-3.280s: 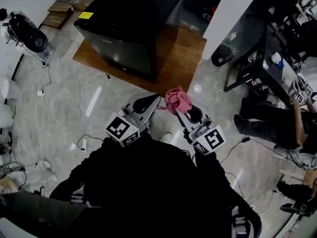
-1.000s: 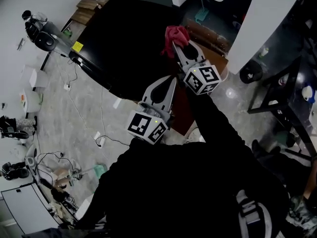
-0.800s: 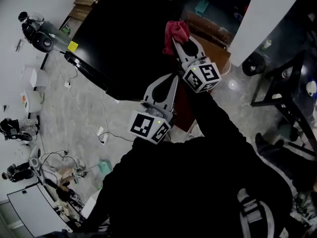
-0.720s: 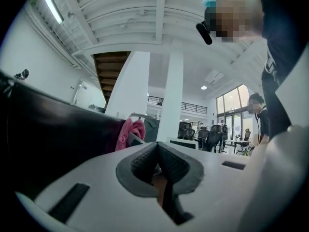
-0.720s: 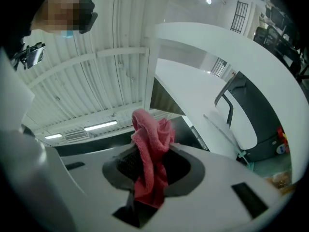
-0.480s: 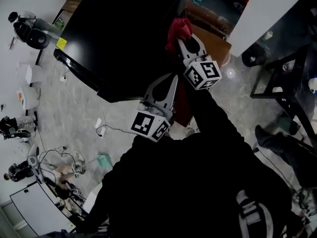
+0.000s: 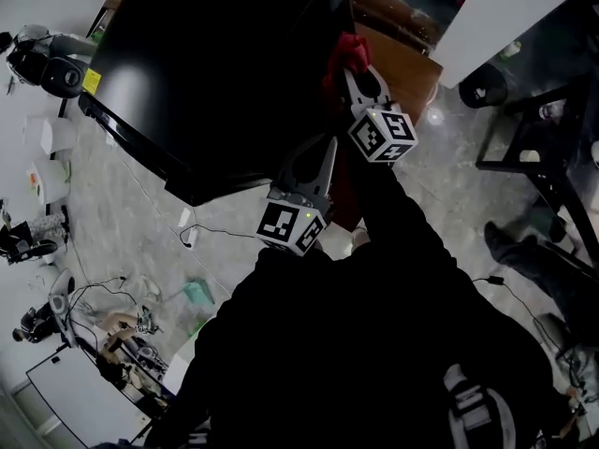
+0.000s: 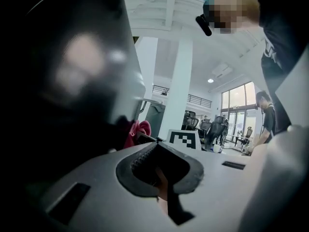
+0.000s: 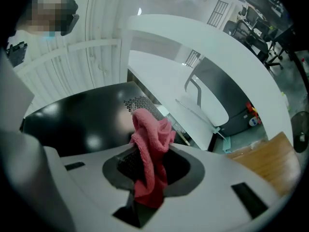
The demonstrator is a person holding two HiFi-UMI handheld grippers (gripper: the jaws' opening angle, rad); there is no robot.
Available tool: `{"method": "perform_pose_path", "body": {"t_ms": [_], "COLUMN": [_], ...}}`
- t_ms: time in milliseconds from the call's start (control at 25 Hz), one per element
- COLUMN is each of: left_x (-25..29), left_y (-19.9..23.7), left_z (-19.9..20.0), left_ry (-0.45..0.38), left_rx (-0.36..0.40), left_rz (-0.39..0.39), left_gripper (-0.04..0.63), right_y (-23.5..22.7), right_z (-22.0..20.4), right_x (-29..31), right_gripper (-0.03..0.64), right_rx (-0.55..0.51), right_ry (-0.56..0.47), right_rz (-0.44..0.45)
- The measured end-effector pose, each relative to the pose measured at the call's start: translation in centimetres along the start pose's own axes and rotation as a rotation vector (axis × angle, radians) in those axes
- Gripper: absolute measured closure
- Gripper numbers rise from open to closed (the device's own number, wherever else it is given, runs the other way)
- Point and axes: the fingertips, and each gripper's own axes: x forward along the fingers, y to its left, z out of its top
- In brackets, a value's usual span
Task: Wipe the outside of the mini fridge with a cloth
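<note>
The black mini fridge (image 7: 206, 64) fills the upper left of the head view, its glossy top facing me. My right gripper (image 7: 351, 71) is shut on a pink-red cloth (image 7: 344, 54) and holds it at the fridge's top right edge. In the right gripper view the cloth (image 9: 149, 149) bunches out of the shut jaws (image 9: 149, 170) over the fridge top (image 9: 82, 120). My left gripper (image 7: 324, 146) hovers shut and holds nothing, just behind the right one beside the fridge's near corner. The left gripper view shows the cloth (image 8: 137, 129) beyond its shut tips (image 8: 157, 146) and the dark fridge (image 8: 58, 105) close on the left.
The fridge stands on a wooden platform (image 7: 402, 64). Cables and a plug (image 7: 187, 237) lie on the grey floor to the left. A black table frame (image 7: 552, 157) and a white pillar (image 7: 505, 7) are at the right, and dark equipment (image 7: 47, 68) is at far left.
The right gripper with the cloth has come from in front of me up onto the fridge top and slid nearer along its right edge. The left gripper has followed alongside, still shut.
</note>
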Motion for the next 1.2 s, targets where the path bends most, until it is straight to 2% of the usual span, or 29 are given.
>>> {"method": "perform_pose_path", "body": {"t_ms": [240,520,800,1080,1200], "left_x": [-0.2,-0.8,-1.8,-3.2,-3.8], "left_y": [1.8,2.8,2.6,2.2,2.0], "left_z": [-3.7,-6.0,-6.9,-7.2,-6.9], "left_ry": [0.062,0.095,0.120,0.140,0.138], "left_rx": [-0.023,-0.036,-0.025,-0.021,-0.017], "left_rz": [0.030,0.066,0.075,0.098,0.106], "left_gripper": [0.589,0.589,0.589,0.589,0.589], "right_y": [-4.5,-8.5,-11.3,-13.9,-14.2], "right_z": [-5.6,-10.4,-14.2,-17.7,-17.6], "right_x": [-0.6,-1.3,-1.9,-2.5,-2.8], "right_gripper": [0.512,0.514,0.516,0.518,0.518], "right_rx": [0.044,0.061,0.057,0.062,0.046], "right_ry": [0.085,0.157,0.255,0.368,0.404], "right_rz": [-0.131,-0.259,-0.384,-0.475,-0.487]}}
